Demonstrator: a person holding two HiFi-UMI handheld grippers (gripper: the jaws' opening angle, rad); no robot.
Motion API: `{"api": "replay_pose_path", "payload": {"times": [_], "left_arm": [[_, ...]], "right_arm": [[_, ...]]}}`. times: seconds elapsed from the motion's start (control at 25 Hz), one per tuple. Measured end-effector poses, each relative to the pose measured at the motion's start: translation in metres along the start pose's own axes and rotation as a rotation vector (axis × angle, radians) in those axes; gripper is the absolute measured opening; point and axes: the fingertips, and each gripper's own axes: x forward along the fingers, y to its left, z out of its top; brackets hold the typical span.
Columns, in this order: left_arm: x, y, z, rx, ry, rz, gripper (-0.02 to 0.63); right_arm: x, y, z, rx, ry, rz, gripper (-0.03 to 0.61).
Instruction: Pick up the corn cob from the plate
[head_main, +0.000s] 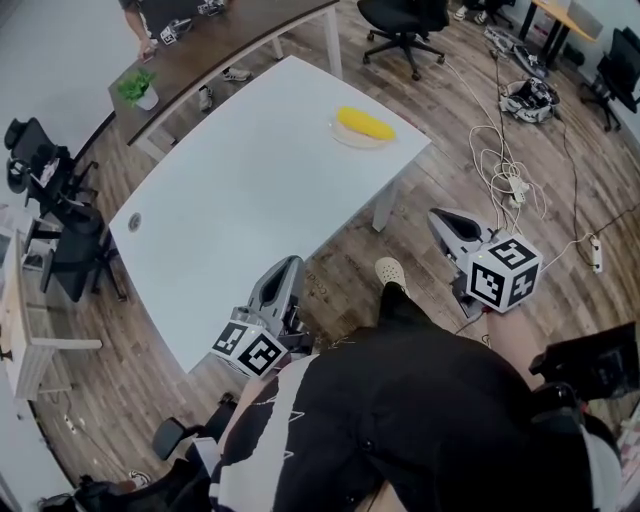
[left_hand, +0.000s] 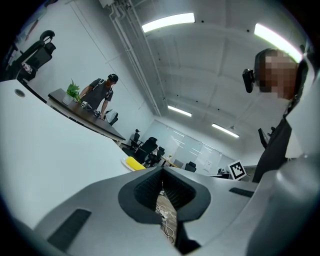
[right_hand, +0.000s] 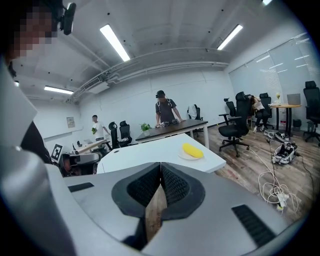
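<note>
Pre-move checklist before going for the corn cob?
1. Corn cob on plate: ok.
2. Plate on table, near its far corner: ok.
3. Right tongs open for grasp: not ok, shut, empty.
4. Left tongs empty: ok, shut on nothing.
5. Tongs within reach of cob: not ok, both well short of the plate.
6. Plate stays put on contact: cannot tell.
</note>
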Motion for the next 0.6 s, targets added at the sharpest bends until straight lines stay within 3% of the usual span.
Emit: {"api": "replay_pose_path", "payload": {"times": [0.16,0.36,0.6], "left_arm": [[0.007,0.01,0.003,-0.009,0.016,0.016,0.015],[0.026,0.018,0.011,-0.011,0.013,0.039,0.015],[0.055,0.04,0.026,-0.014,-0.006,0.086,0.015]], "right_arm": [[0.016,0.005,0.007,0.004,0.001,0.068,0.015],[0.038,-0.018,0.018,0.005,0.024,0.068,0.015],[0.078,-0.033,0.041,-0.028,0.038,0.131,0.015]]}}
